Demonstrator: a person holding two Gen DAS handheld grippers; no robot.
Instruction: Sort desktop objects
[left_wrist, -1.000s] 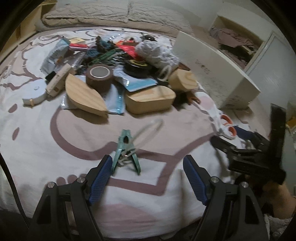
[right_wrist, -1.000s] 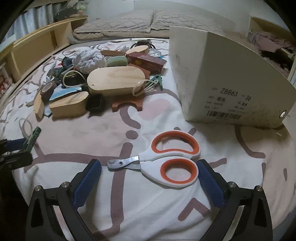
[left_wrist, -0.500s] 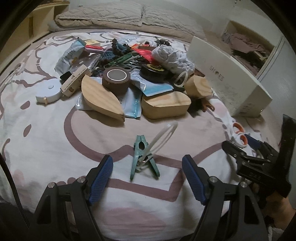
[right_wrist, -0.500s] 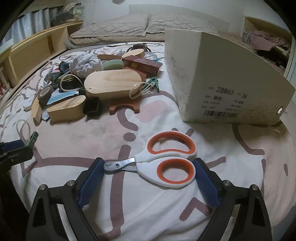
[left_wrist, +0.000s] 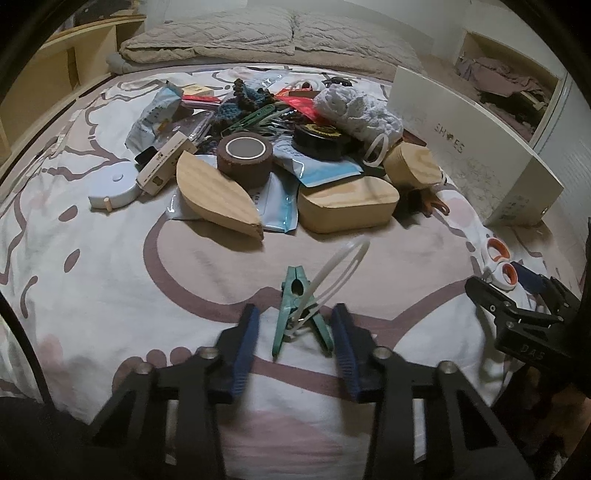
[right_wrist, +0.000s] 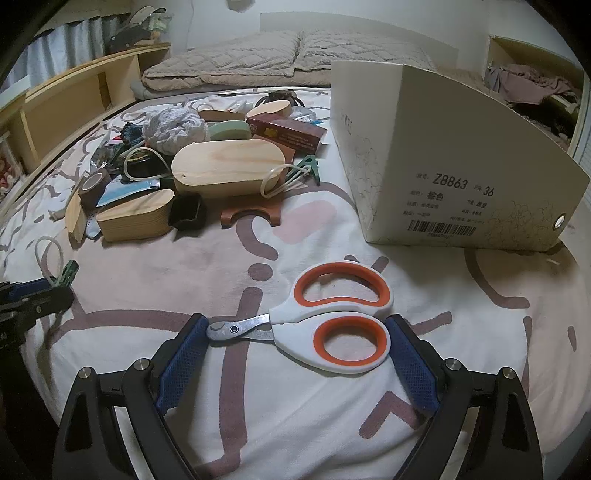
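Both grippers bracketing small items on the bedspread, neither gripped yet.

Left gripper (left_wrist: 295, 332) part-open, pads just beside the green clothespin (left_wrist: 298, 308), no firm contact visible; peg is light, stiff, springy, best pinched across its splayed legs; nose points 12 o'clock, white loop (left_wrist: 338, 273) leaning to 1 o'clock. Right gripper (right_wrist: 297, 354) wide open, holding nothing, straddling the scissors (right_wrist: 314, 328): rigid, smooth plastic, likely slippery; long axis 9–3 o'clock, blades to 9. Shoebox (right_wrist: 443, 155) at 1 o'clock.
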